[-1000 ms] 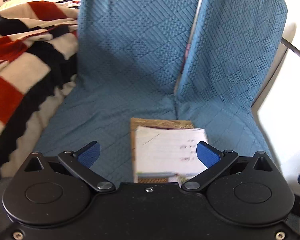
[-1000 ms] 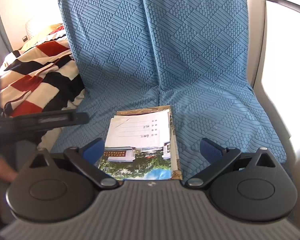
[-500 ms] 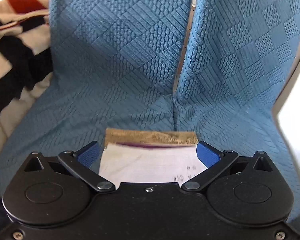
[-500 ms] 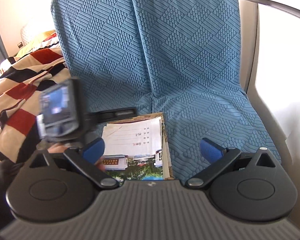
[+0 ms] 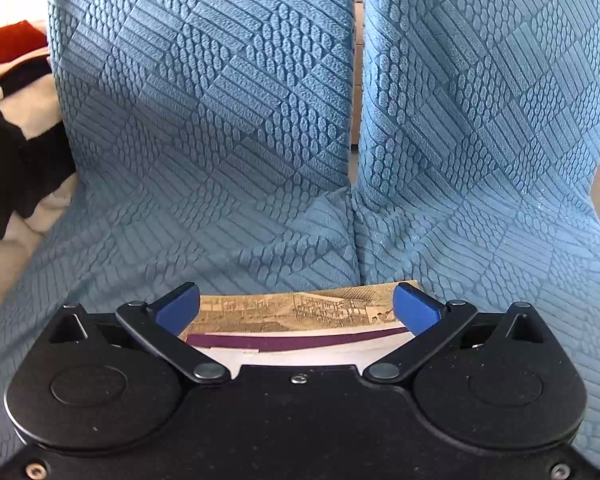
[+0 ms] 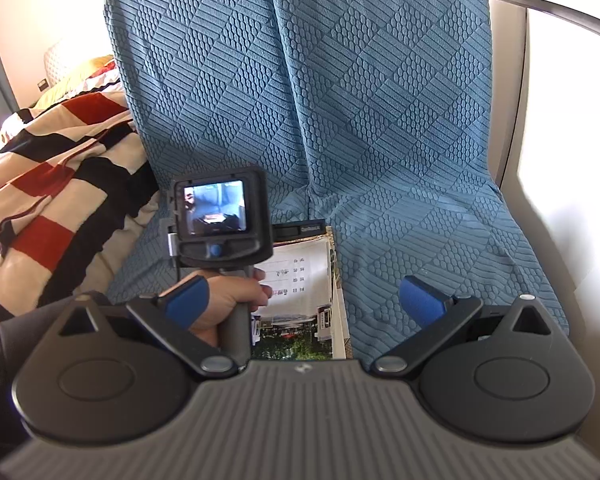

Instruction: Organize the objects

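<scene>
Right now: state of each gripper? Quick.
Left gripper: open, jaws straddling the stack of booklets, not clamped.
Right gripper: open, holding nothing, above the blue seat cover.

The left gripper point(image 5: 296, 306) is low and level, its blue pads point(image 5: 178, 307) spread wide. In the right wrist view a hand point(image 6: 224, 300) grips its grey handle at near left, knuckles to the right. The right gripper point(image 6: 306, 300) sits nearer, jaws wide apart, holding nothing
</scene>
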`<state>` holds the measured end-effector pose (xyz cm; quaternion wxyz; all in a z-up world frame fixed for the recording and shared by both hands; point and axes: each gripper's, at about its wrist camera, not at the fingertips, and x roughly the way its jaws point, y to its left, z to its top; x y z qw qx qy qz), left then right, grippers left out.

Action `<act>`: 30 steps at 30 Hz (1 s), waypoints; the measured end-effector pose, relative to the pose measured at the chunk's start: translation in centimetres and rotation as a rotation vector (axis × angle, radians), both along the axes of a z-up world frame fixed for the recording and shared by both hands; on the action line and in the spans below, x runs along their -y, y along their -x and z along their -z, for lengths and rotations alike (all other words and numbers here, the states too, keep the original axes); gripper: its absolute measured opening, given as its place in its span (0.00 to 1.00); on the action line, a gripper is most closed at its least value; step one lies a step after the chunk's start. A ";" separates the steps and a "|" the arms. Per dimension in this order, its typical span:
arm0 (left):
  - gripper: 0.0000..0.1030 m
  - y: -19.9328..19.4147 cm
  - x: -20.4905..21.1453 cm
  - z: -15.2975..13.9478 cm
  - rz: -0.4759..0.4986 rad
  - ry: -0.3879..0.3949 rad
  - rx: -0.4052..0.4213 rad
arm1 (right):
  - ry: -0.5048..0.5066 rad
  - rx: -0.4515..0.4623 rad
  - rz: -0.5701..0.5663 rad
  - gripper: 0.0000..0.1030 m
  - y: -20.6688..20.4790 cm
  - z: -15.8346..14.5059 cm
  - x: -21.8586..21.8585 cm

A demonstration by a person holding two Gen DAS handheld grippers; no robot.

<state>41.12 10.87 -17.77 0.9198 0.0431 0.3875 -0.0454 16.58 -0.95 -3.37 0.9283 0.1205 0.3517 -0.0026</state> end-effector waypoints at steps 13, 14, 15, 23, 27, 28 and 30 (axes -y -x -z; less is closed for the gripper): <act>1.00 -1.5 0.4 2.2 -0.033 0.016 -0.066 | 0.003 0.016 -0.047 1.00 -1.7 -0.9 -2.3; 1.00 -1.5 0.4 2.3 -0.037 0.015 -0.066 | 0.002 0.017 -0.049 1.00 -1.9 -0.9 -2.4; 1.00 -1.5 0.4 2.3 -0.040 0.015 -0.065 | 0.000 0.017 -0.052 1.00 -2.0 -1.0 -2.6; 1.00 -2.3 0.5 2.7 -0.049 0.002 -0.096 | -0.004 0.025 -0.057 1.00 -3.4 -1.2 -3.8; 1.00 -4.3 0.2 3.4 -0.051 0.017 -0.152 | 0.003 0.034 -0.056 1.00 -4.2 -1.4 -4.3; 1.00 -4.3 0.2 3.4 -0.051 0.016 -0.150 | 0.002 0.033 -0.056 1.00 -4.4 -1.4 -4.5; 1.00 -4.3 0.3 3.5 -0.050 0.013 -0.150 | 0.004 0.031 -0.057 1.00 -4.8 -1.4 -4.7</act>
